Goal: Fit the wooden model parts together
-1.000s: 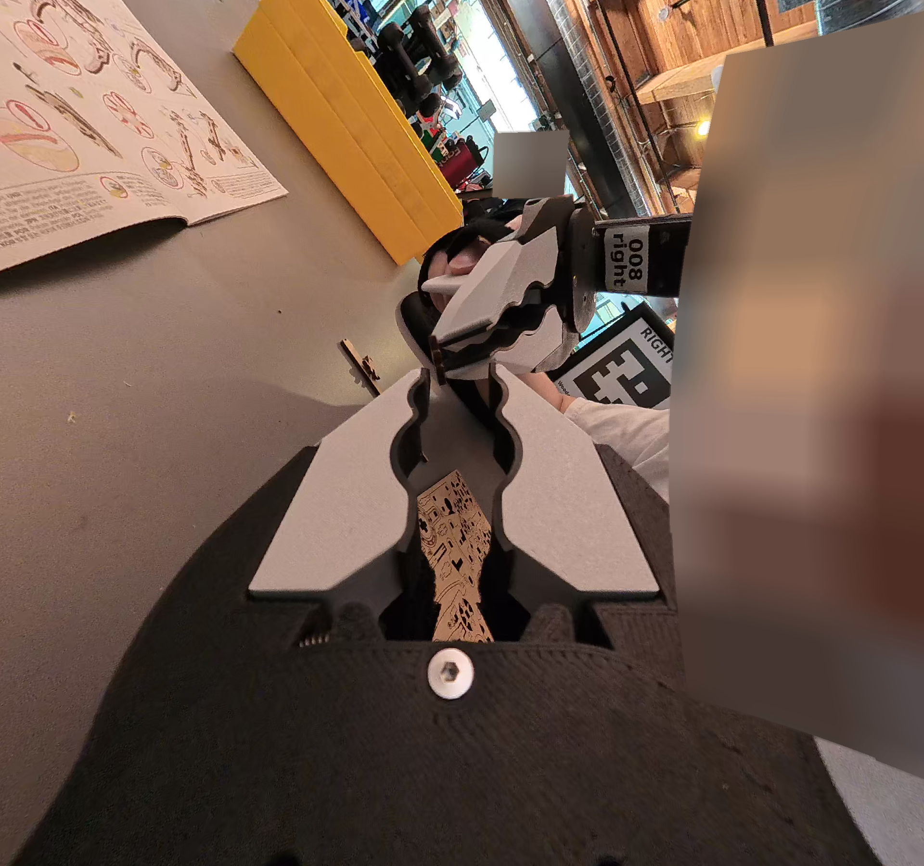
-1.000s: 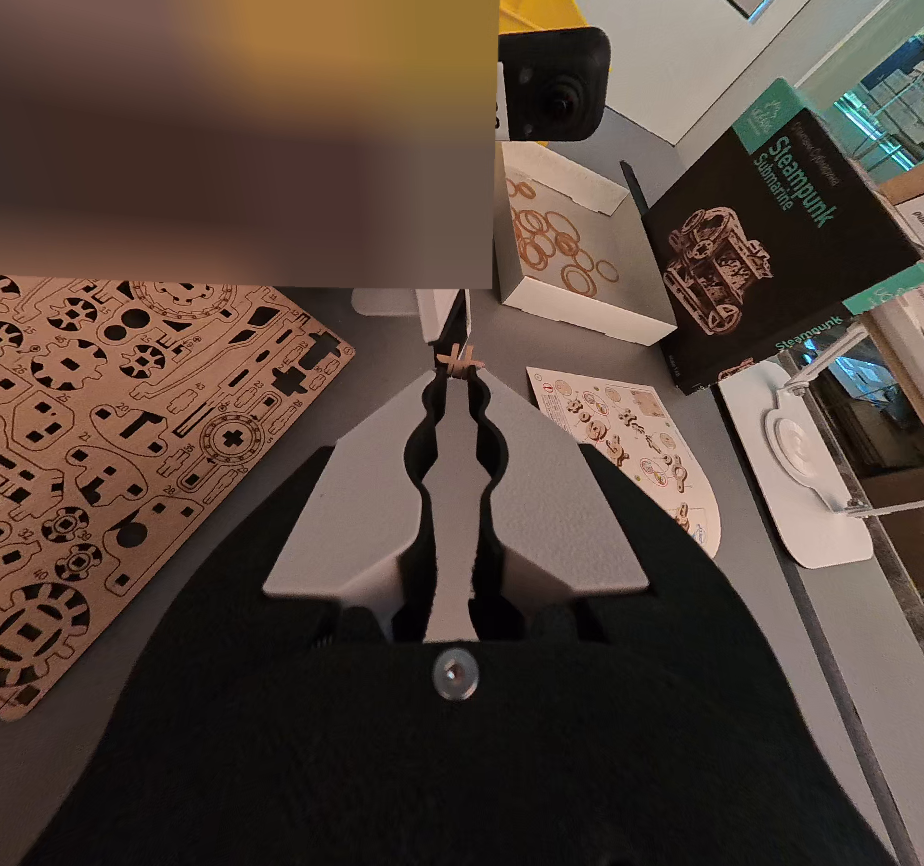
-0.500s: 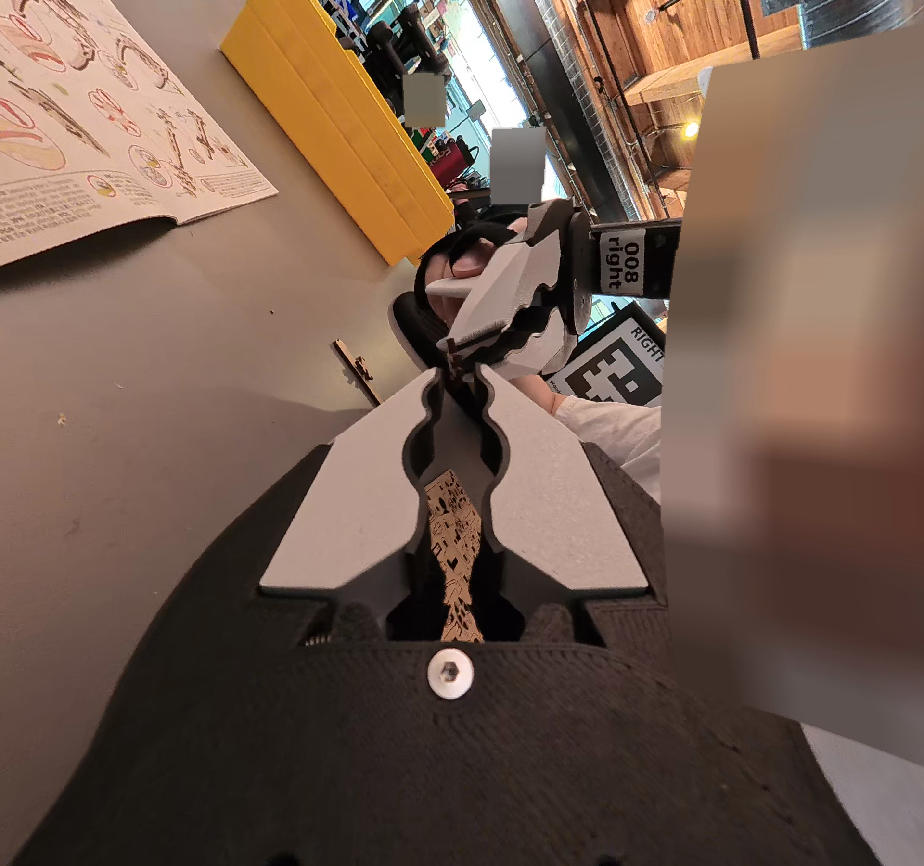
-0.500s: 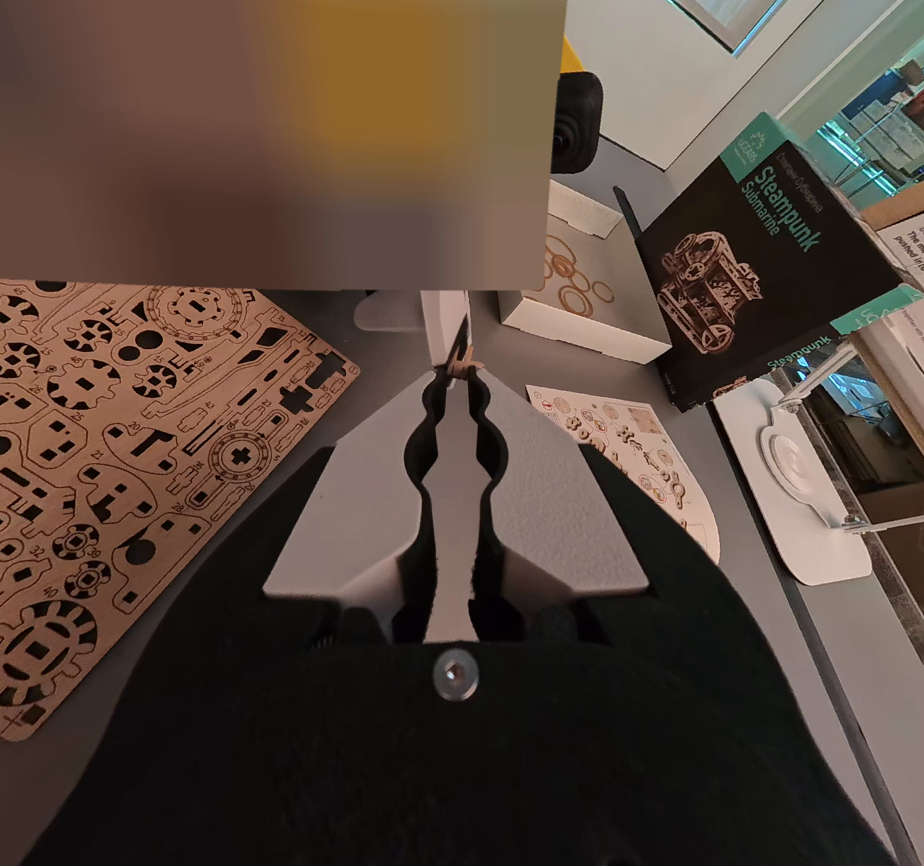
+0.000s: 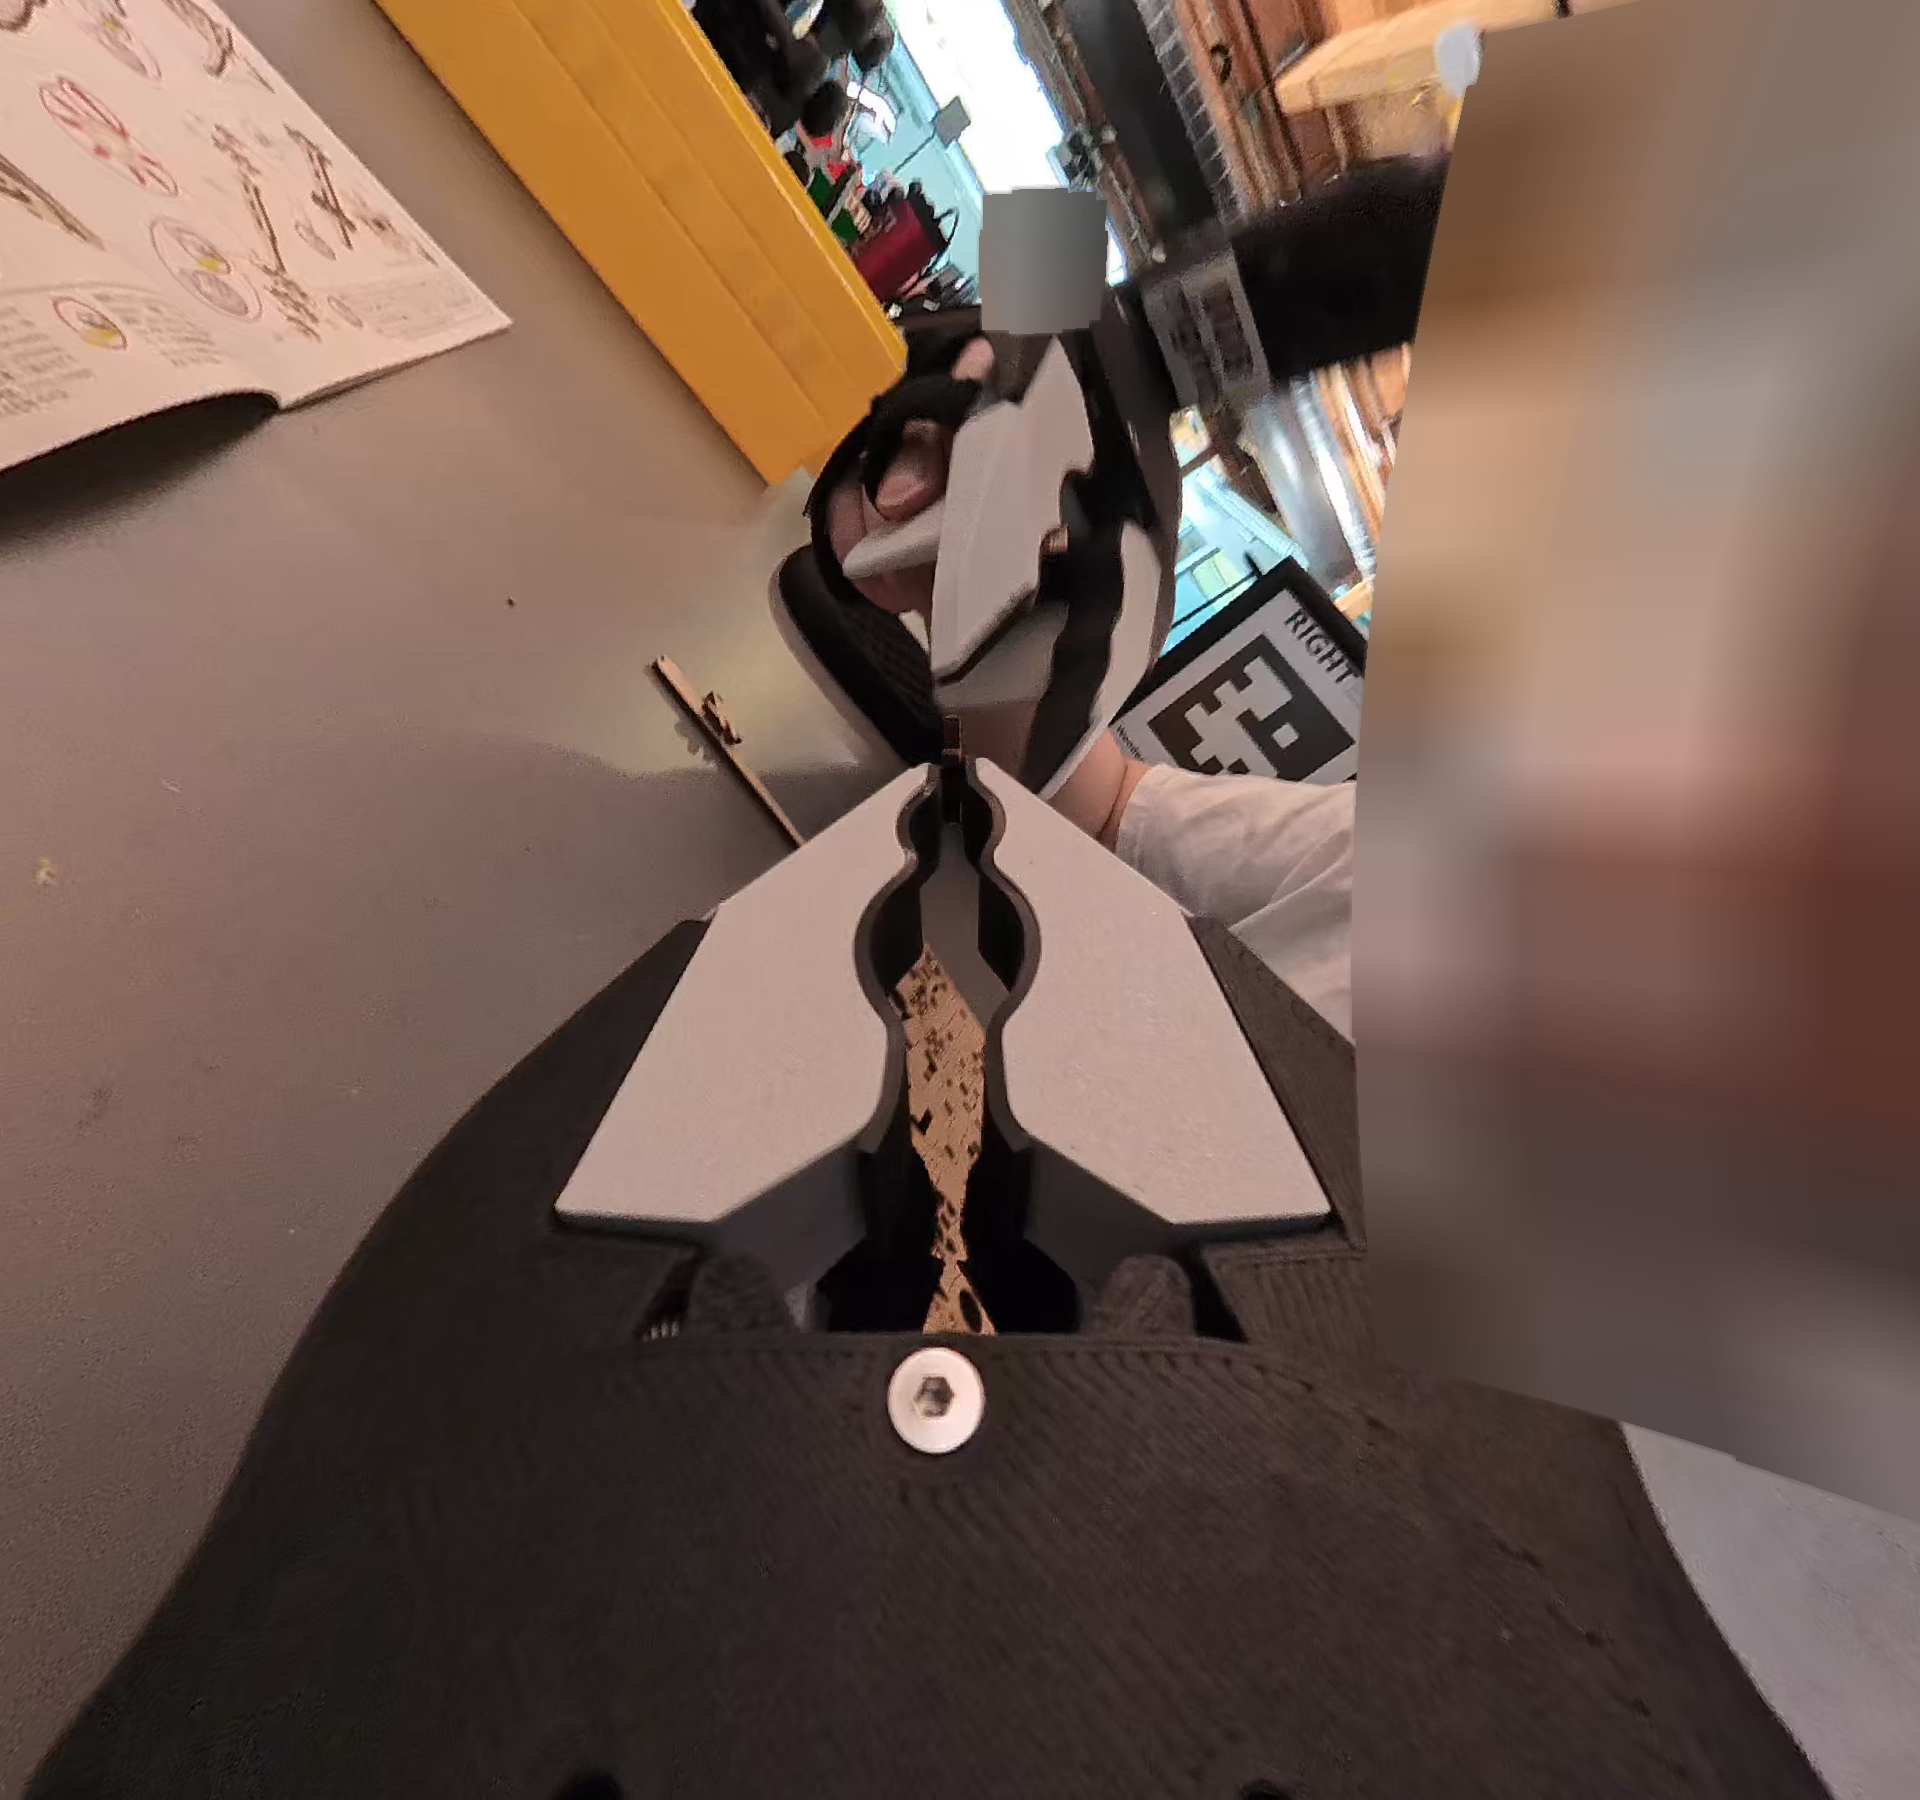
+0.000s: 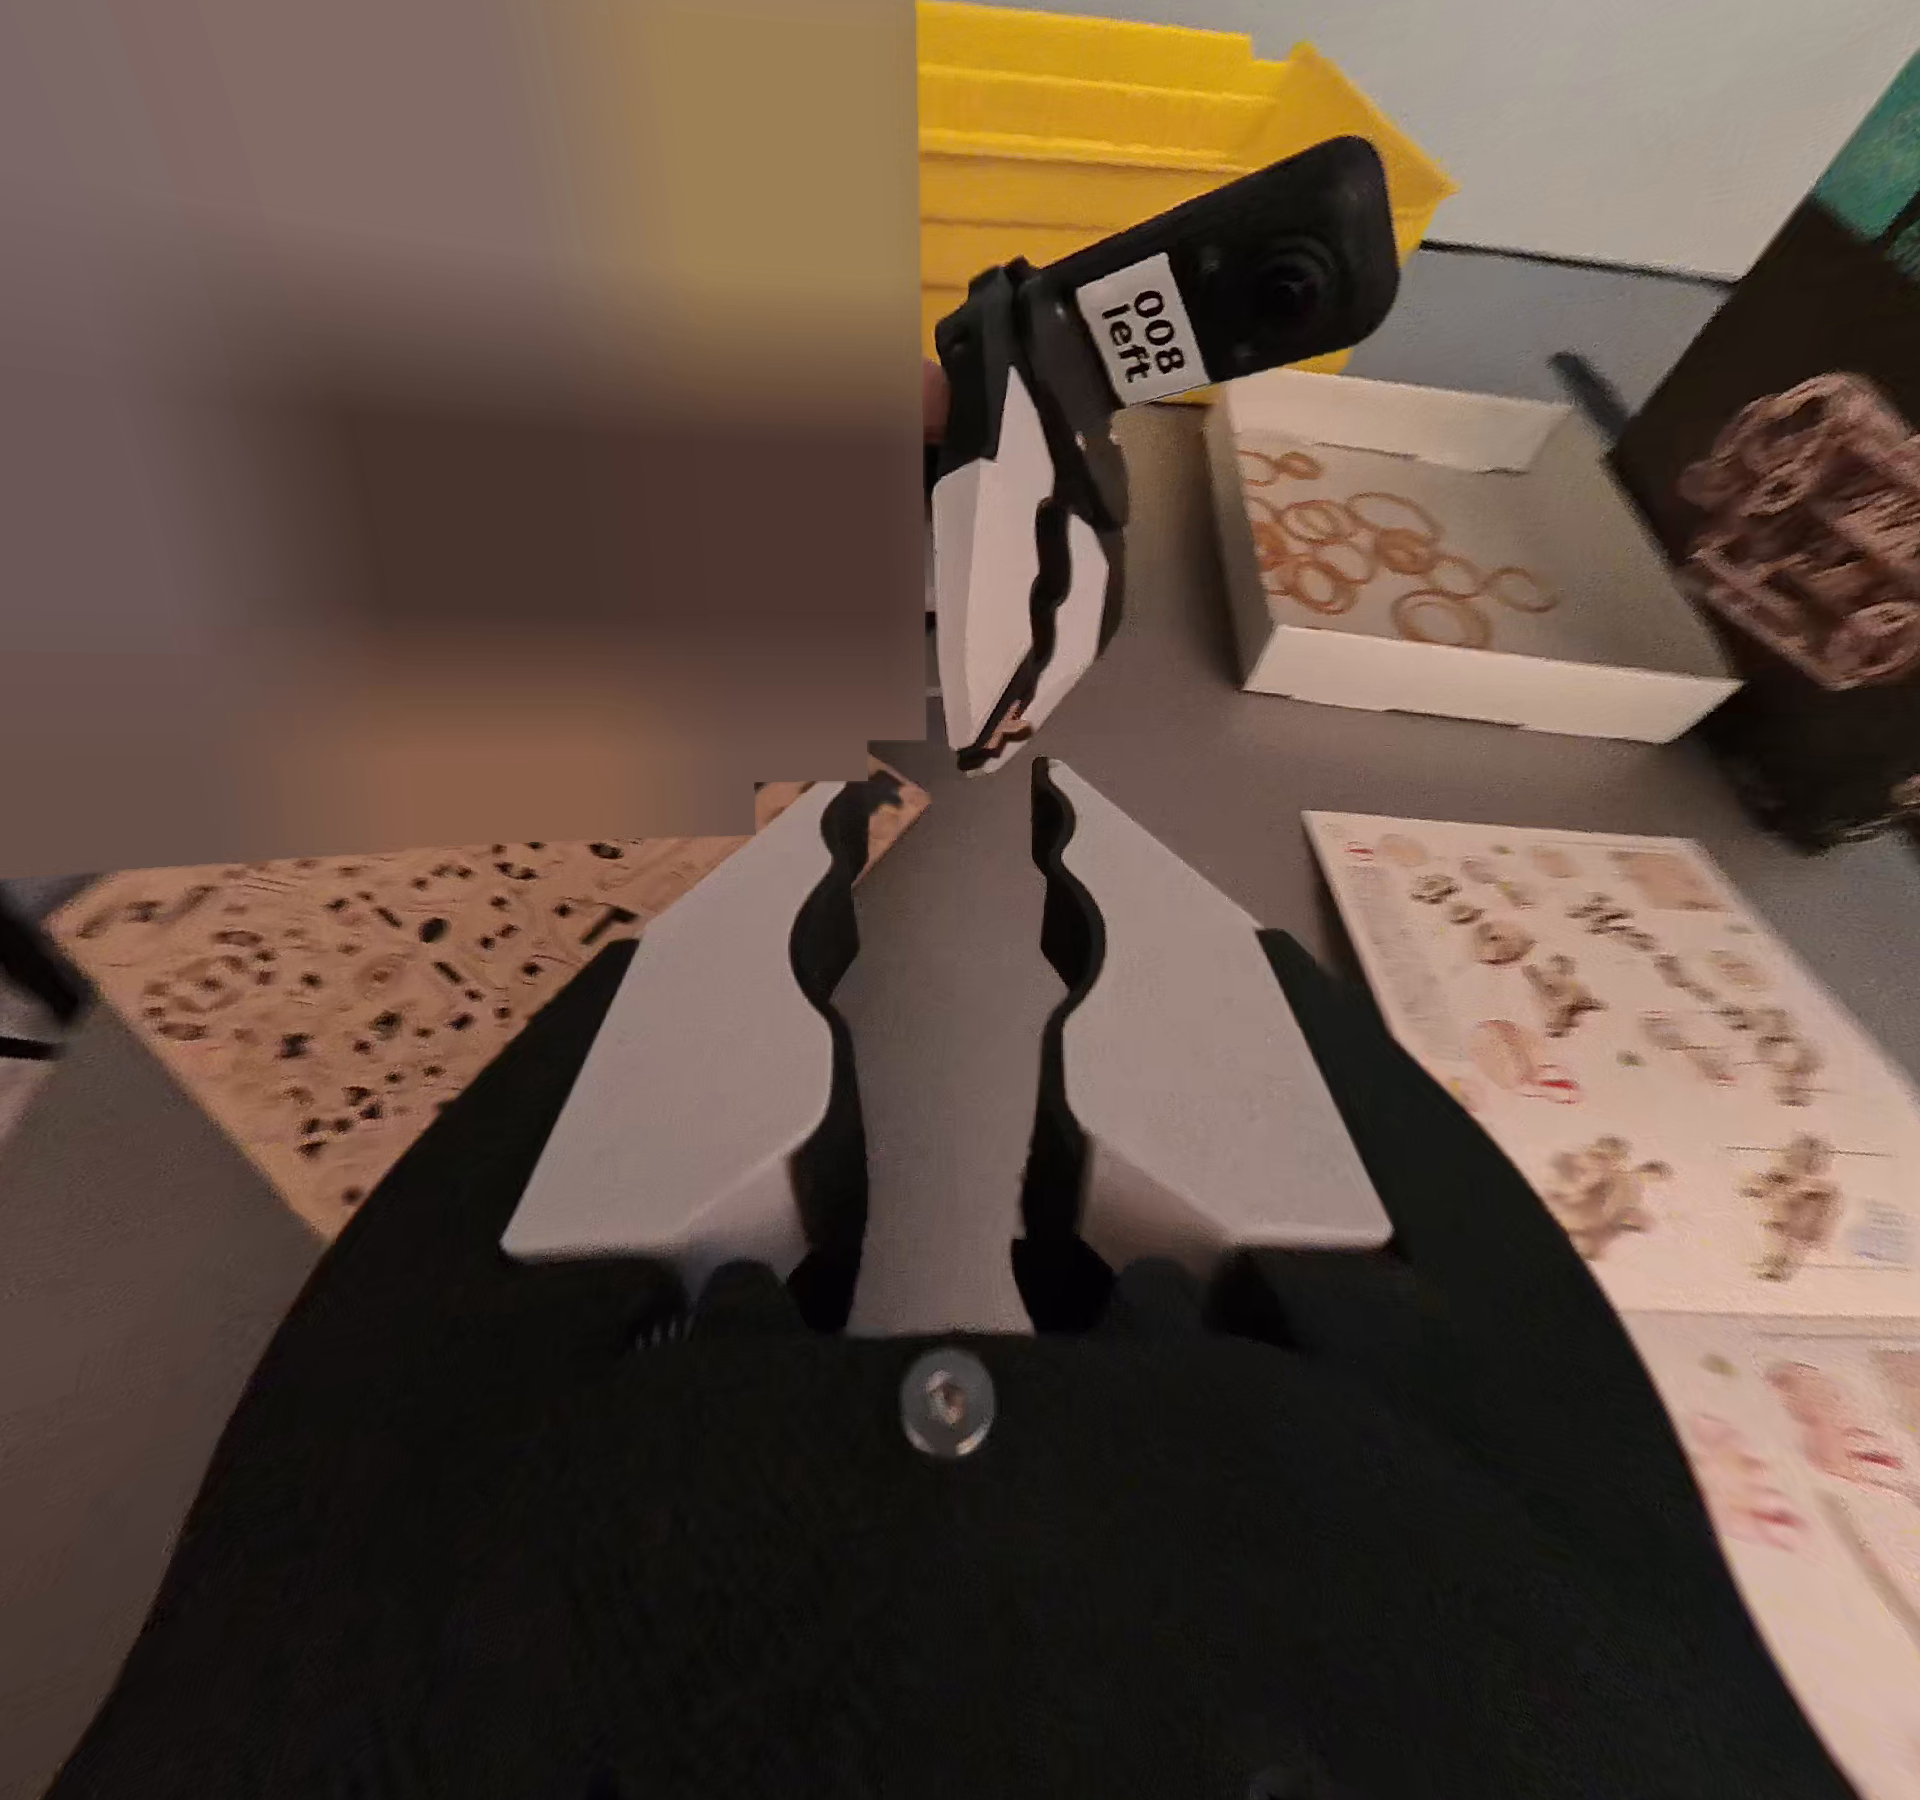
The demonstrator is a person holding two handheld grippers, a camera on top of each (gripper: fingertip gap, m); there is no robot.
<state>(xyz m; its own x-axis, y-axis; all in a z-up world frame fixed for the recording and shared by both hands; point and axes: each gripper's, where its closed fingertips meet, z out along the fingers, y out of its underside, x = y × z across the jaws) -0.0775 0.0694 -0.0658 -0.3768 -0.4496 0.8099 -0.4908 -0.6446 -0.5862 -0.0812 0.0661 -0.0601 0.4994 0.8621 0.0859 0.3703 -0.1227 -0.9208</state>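
The right tool [image 6: 940,784] has let go and spread apart — the left tool [image 5: 953,774] stays clamped on the small wooden part [image 5: 952,748].

- the perforated flat wooden part sheet [image 6: 343,981] lies on the grey table [image 6: 1164,742], left of the open printed instruction booklet [image 6: 1621,1075].
- behind the booklet sits the shallow white cardboard box [image 6: 1455,680] with thin tan rubber rings [image 6: 1351,555] in it.
- the yellow plastic bins [image 6: 1132,140] stand behind that box.
- a dark printed kit box [image 6: 1808,545] stands right of the white box.
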